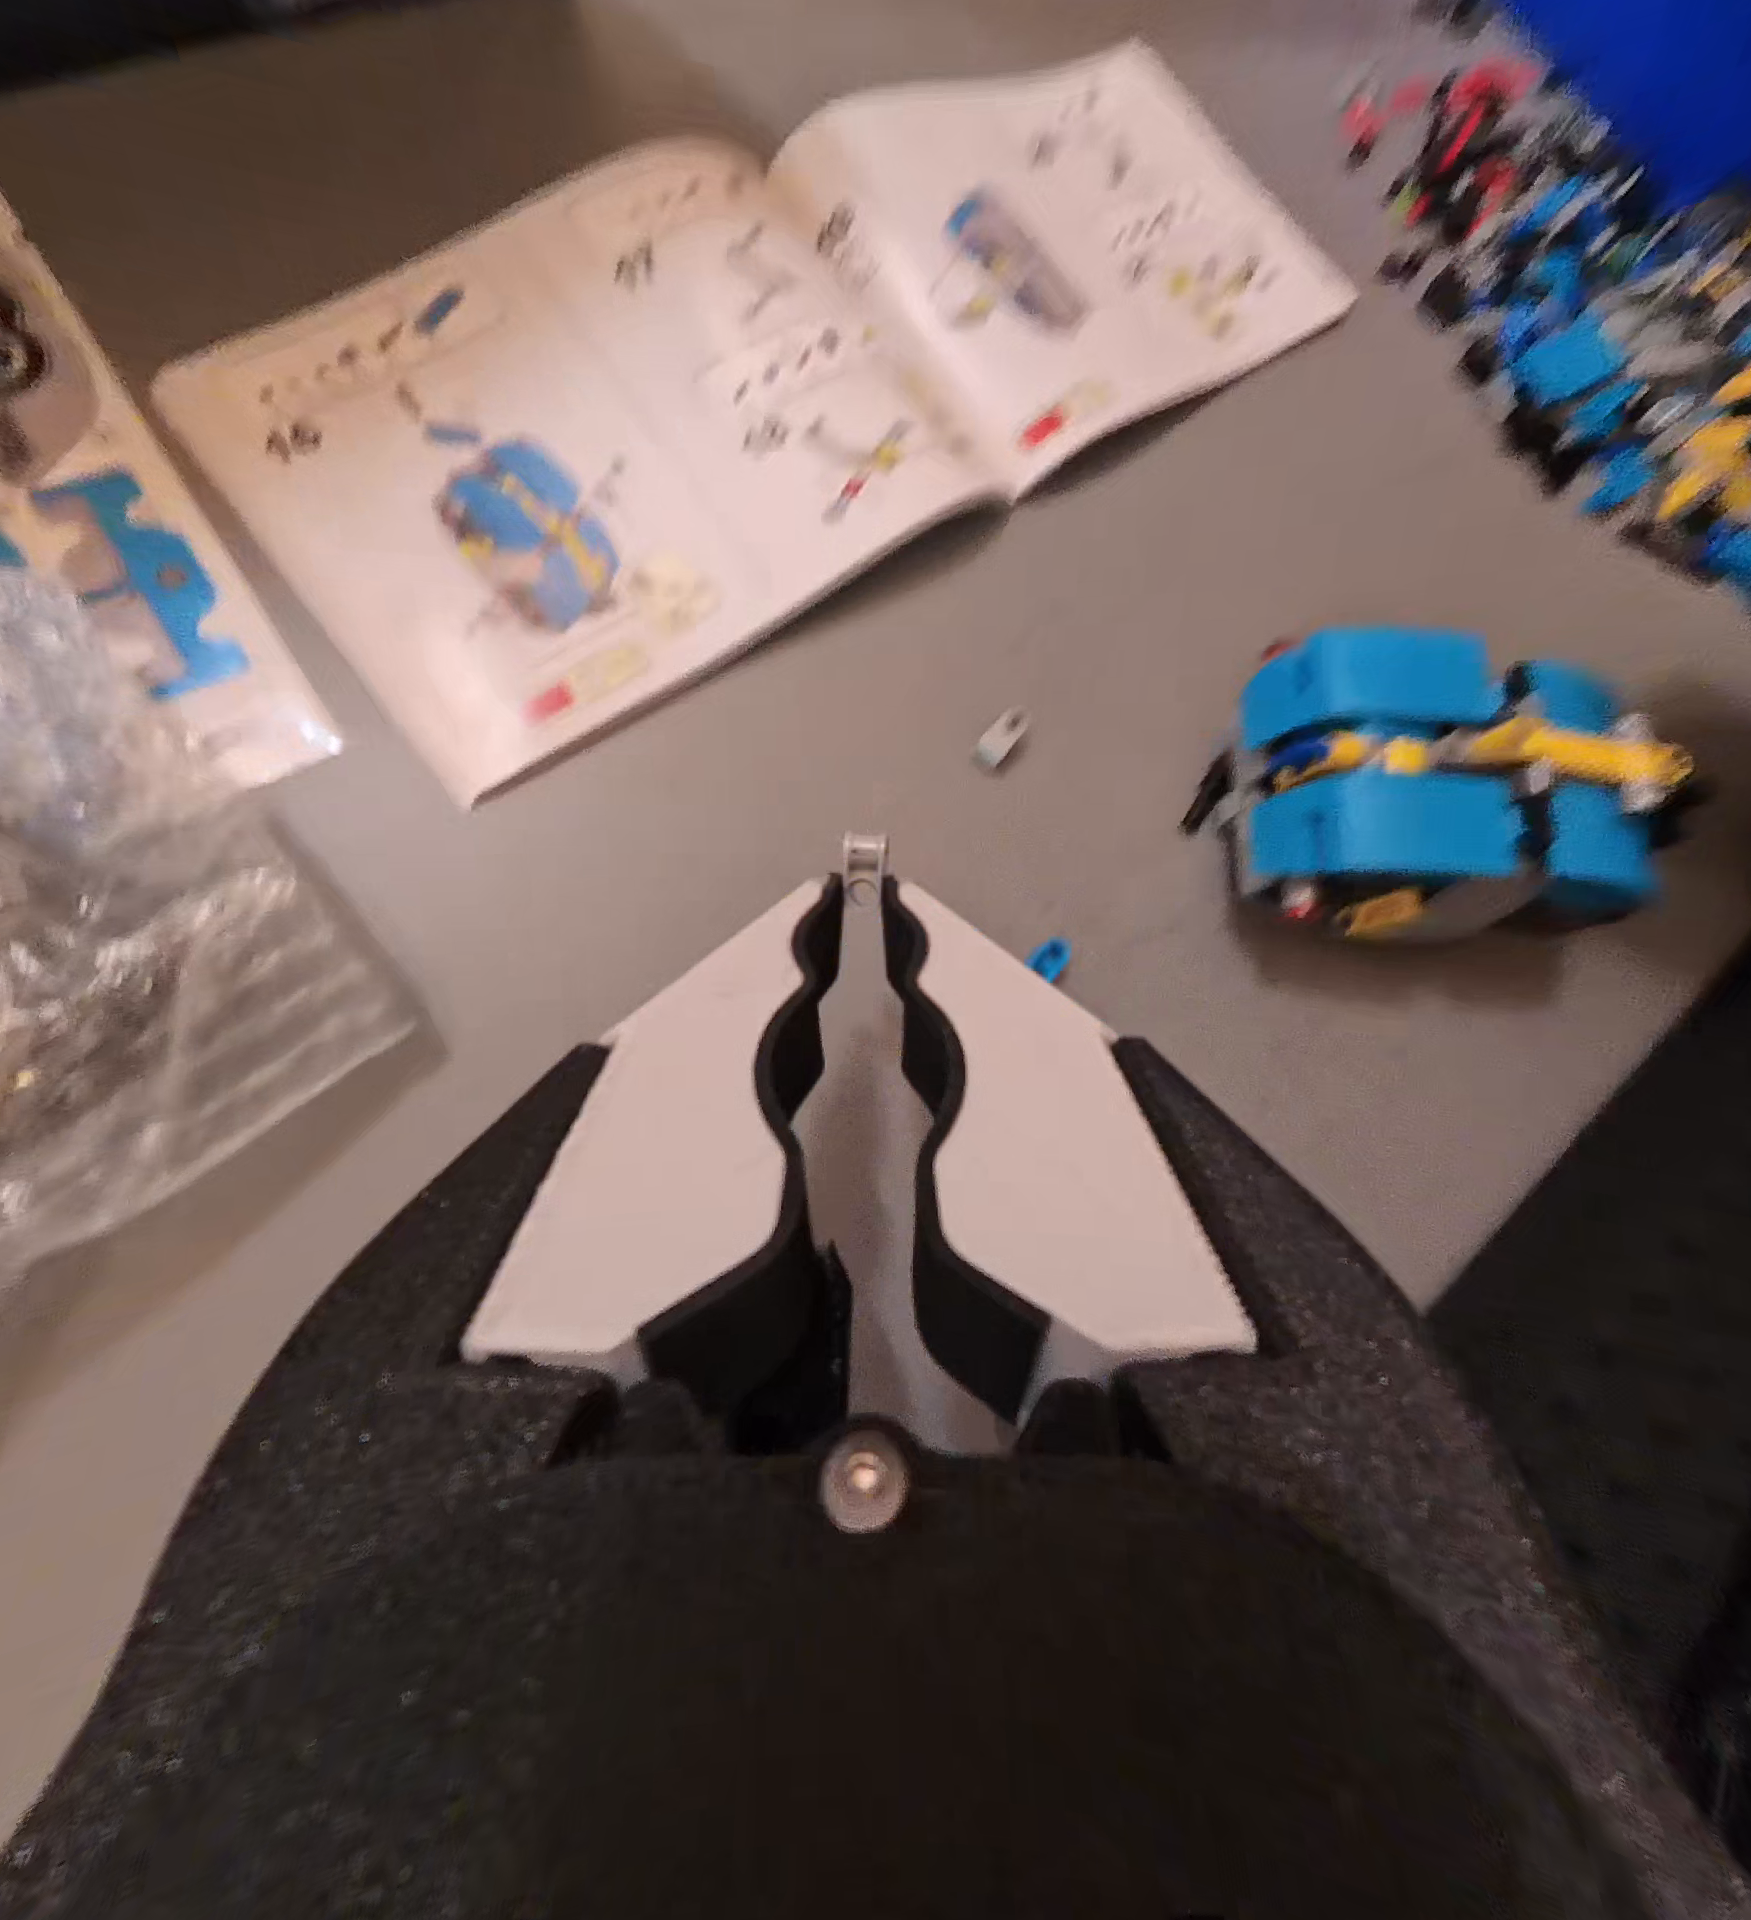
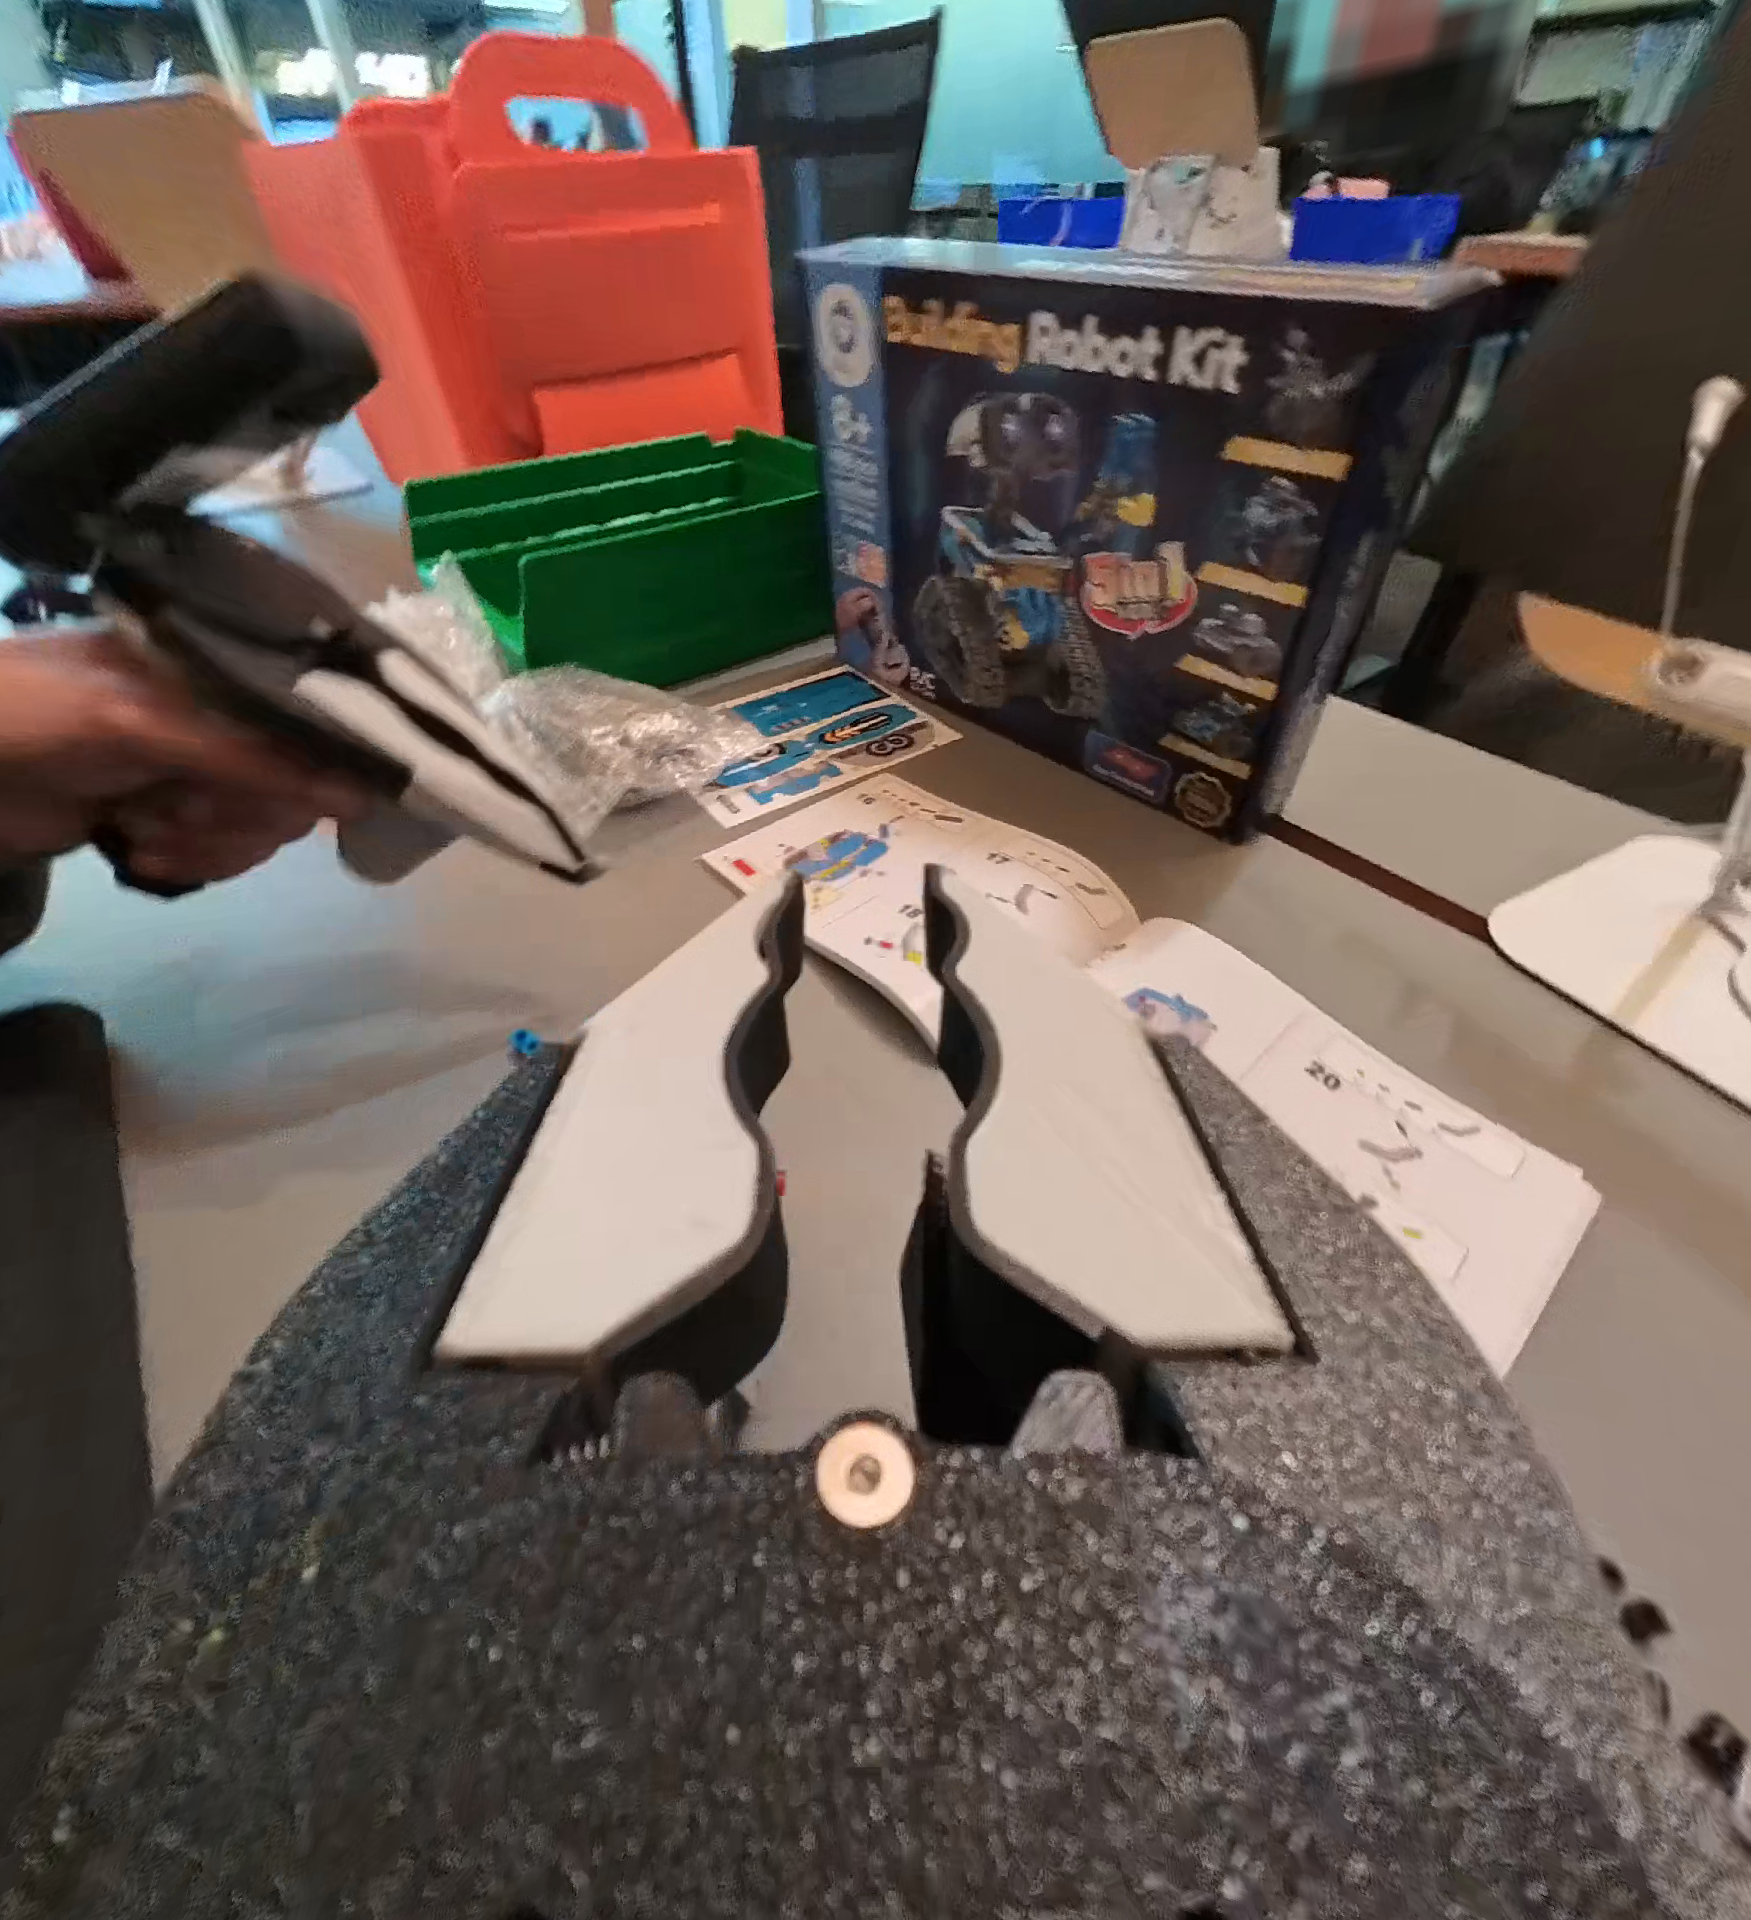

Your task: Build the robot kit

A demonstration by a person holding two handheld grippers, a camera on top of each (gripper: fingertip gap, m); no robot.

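Between the tips of the left gripper (image 1: 862, 883), a small light-grey connector piece (image 1: 863, 864) is pinched, held above the grey table (image 1: 1110, 582). Nearby lie another grey piece (image 1: 1002, 739), a blue pin (image 1: 1050, 957), the blue-and-yellow model (image 1: 1432, 784) and the open instruction booklet (image 1: 746, 416). The right gripper (image 2: 866, 883) hangs over that booklet, jaws parted and empty.

Left gripper (image 1: 863, 883): raised off surface, jaws nearly closed, tips apparently pinching something small; carried in hand (image 2: 71, 748). Right gripper (image 2: 866, 894): jaws parted, nothing between them, angled forward.
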